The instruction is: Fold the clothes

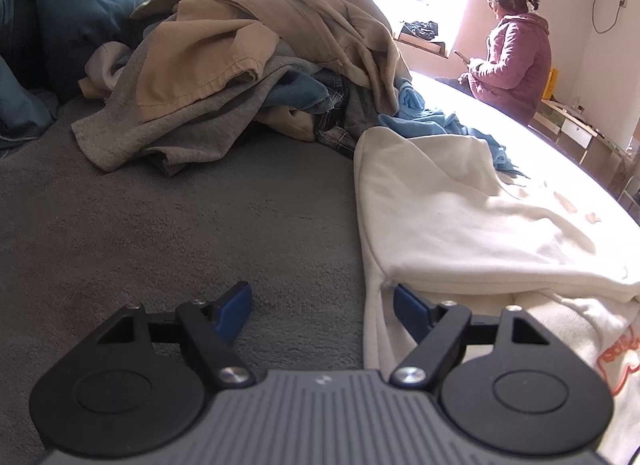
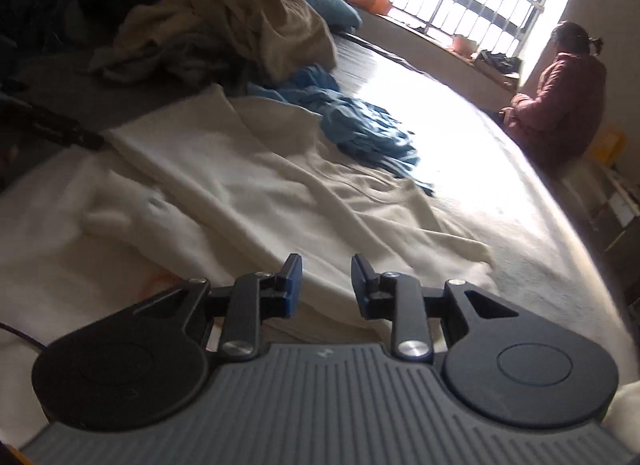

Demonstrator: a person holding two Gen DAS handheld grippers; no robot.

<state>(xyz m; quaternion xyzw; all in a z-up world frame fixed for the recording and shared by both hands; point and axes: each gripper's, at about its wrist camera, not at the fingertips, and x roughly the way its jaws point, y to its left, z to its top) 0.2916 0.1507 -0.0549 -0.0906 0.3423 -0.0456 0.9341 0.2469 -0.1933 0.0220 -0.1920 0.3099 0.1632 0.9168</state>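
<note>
Grey bed cover [image 1: 160, 225] takes up most of the left wrist view; sunlit and washed out toward the window side.

Heap of unfolded clothes [image 1: 248, 65] at the far end of the bed cover: tan garment on top, grey one beneath, plaid and blue bits showing at its base. Right wrist view shows the same heap [image 2: 224, 25] beyond the white garment.

White sweatshirt [image 1: 480, 217] spread flat on the bed cover, near side of the heap, one part folded over itself; orange print at its near edge. In the right wrist view it [image 2: 240, 193] fills the foreground, rumpled.

Blue garment [image 2: 360, 125] crumpled between the white sweatshirt and the heap, touching the sweatshirt's far edge.

Person in pink jacket [image 1: 516, 61] seated at the bed's far edge from the heap, back turned.

Left gripper [image 1: 323, 303]: jaws spread wide, nothing held, straddling the sweatshirt's left hem; right fingertip [image 1: 406, 301] at the cloth.

Right gripper [image 2: 326, 281]: jaws parted, nothing between them, over the sweatshirt.
</note>
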